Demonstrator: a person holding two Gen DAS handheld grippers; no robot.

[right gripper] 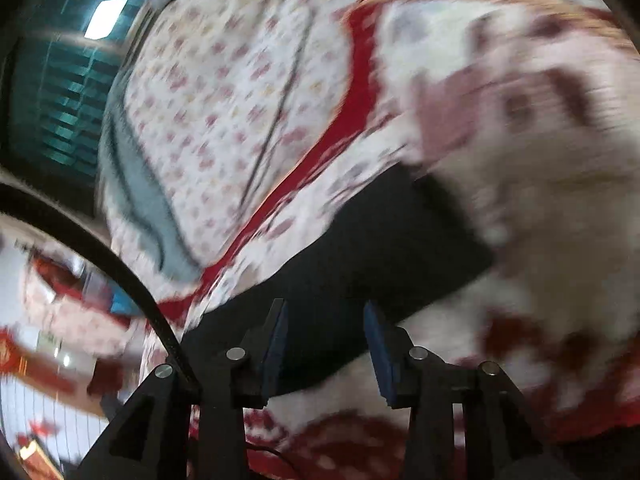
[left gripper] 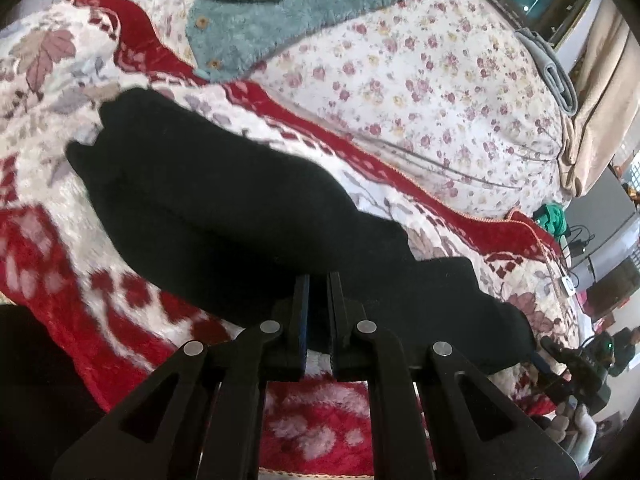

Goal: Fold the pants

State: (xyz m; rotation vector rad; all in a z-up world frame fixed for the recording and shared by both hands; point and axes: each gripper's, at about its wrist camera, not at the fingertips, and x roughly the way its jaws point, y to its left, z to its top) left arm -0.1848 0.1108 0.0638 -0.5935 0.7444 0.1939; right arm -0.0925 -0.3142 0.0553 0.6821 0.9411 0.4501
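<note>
The left claw [left gripper: 318,280] was clenched on the near edge of the black pants [left gripper: 224,200], which stretched away leftward across the bed [left gripper: 400,80]. The right claw [right gripper: 325,312] stood released, pants just ahead between its pads.

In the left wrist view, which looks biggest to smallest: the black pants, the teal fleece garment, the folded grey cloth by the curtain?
1. black pants, though they lie nearest the camera
2. teal fleece garment, partly cut off at the top
3. folded grey cloth, far off and small
</note>
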